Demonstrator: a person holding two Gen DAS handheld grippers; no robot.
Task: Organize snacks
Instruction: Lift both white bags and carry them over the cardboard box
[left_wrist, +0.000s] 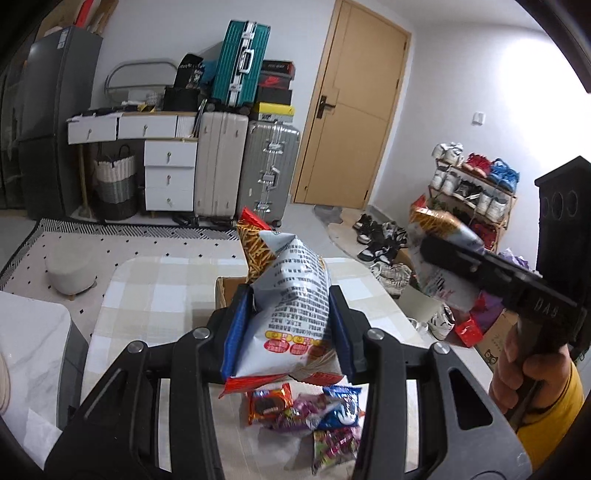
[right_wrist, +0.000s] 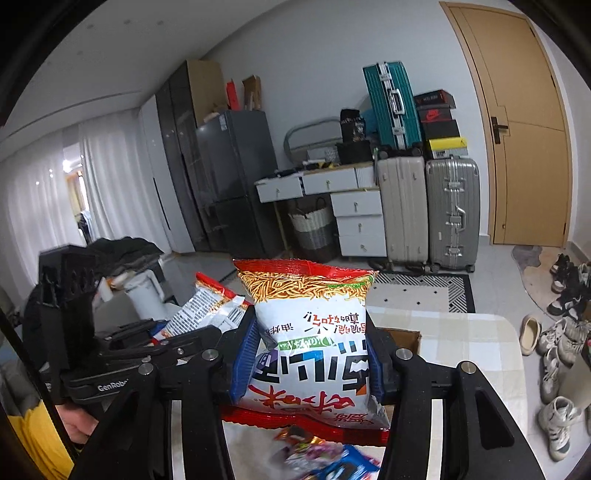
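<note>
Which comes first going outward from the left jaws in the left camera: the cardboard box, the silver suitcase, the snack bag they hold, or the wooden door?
1. Snack bag, clamped between the left jaws.
2. Cardboard box, just beyond on the checkered table.
3. Silver suitcase, standing across the floor.
4. Wooden door, to the suitcase's right; it looks slightly farther back, but this is close to call.

Left gripper (left_wrist: 286, 317) clamped on a snack bag (left_wrist: 291, 295); right gripper (right_wrist: 310, 354) likewise — both raised, side by side.
</note>
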